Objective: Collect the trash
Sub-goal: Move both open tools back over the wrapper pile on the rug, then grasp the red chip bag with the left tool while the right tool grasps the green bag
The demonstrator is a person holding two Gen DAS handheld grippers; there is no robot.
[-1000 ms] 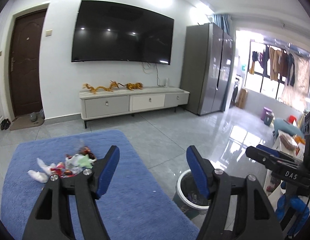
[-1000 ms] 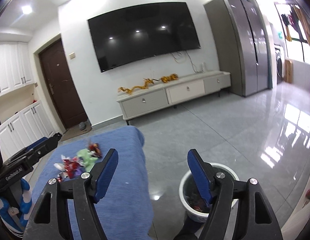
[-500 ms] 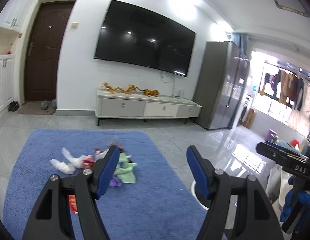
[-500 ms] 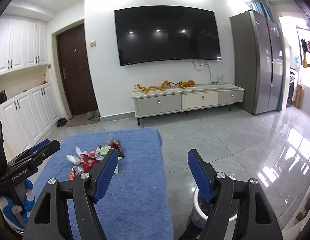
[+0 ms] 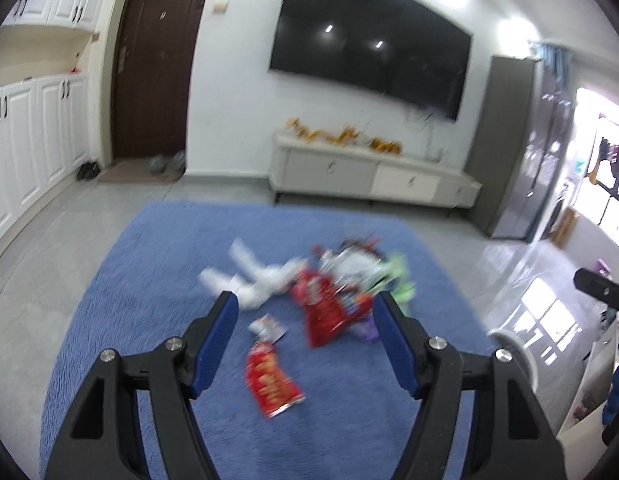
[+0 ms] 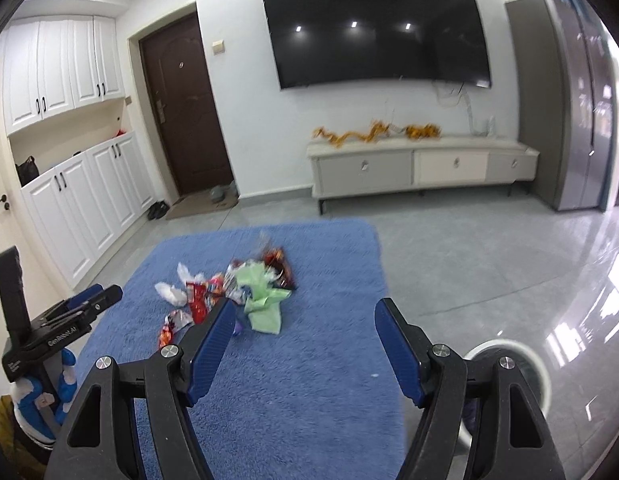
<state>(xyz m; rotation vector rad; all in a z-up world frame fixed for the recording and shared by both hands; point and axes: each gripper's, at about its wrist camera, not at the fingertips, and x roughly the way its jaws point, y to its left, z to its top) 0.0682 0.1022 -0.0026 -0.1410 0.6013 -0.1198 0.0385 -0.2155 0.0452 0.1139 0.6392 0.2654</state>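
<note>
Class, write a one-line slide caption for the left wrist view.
Open left hand-held gripper above a blue rug, aimed at scattered snack wrappers and crumpled tissues.

Wall-mounted television (image 6: 375, 30), white media console (image 6: 421, 166) below, brown door (image 6: 185, 116) left.

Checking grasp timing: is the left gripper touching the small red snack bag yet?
Apart. Left wrist view: left gripper open, empty, above blue rug; small red snack bag lies flat below.
</note>
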